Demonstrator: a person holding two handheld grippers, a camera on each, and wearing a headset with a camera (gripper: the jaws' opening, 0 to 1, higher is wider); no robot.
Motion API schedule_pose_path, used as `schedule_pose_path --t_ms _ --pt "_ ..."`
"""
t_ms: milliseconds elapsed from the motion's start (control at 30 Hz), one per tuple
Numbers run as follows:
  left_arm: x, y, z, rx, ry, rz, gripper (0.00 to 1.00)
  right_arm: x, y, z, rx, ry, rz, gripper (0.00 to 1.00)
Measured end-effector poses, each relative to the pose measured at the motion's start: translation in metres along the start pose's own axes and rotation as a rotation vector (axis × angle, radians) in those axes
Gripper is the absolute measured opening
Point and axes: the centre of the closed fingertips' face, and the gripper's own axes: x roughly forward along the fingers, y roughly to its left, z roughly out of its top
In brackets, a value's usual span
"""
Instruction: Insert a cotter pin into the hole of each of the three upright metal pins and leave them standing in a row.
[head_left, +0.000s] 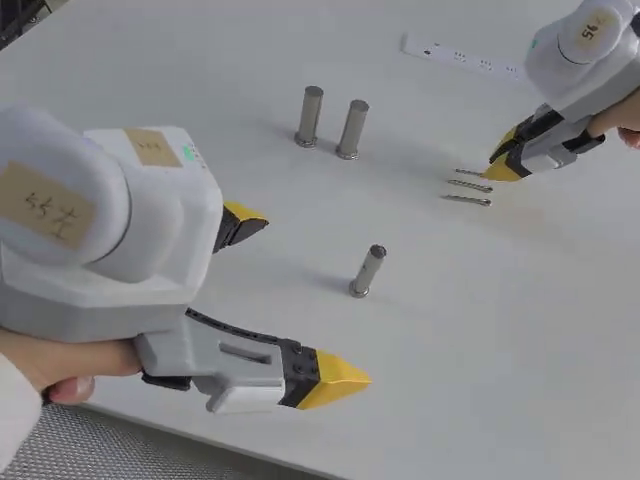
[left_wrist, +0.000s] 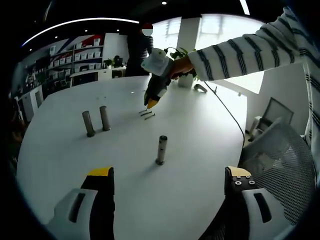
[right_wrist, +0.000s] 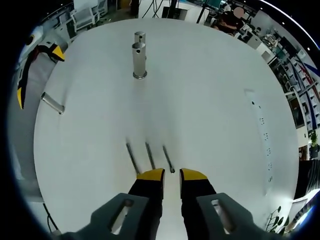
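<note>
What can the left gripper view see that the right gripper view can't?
Left gripper view: a striped sleeve, a grey mesh chair, and the left gripper with jaws wide apart. Right gripper view: a white power strip, and the right gripper, jaws a narrow gap apart, close to three thin metal cotter pins. Both: the white table, three upright grey metal pins and those cotter pins lying side by side.
</note>
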Motion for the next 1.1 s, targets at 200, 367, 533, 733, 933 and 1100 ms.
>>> schedule_pose_path --t_ms 200,367,533,733,933,1100 --pt "0.0 0.001 -0.004 0.014 0.017 -0.001 0.89 0.004 -0.001 0.0 -0.007 0.006 0.023 0.06" --pt "-0.001 0.0 -0.004 0.012 0.018 -0.001 0.88 0.005 0.003 0.003 -0.007 -0.003 0.042 0.05" --pt "-0.002 0.0 -0.002 -0.002 0.009 0.0 0.88 0.01 0.007 0.002 -0.01 0.013 0.062 0.04" --pt "0.0 -0.002 -0.005 0.004 0.026 -0.01 0.86 0.009 0.009 0.002 -0.014 0.008 0.092 0.0" --pt "0.001 -0.003 -0.004 0.02 0.028 -0.009 0.83 0.007 0.014 0.003 -0.034 0.038 0.114 0.0" --pt "0.002 -0.003 -0.004 0.024 0.031 -0.008 0.82 0.005 0.02 0.005 -0.04 0.091 0.104 0.0"
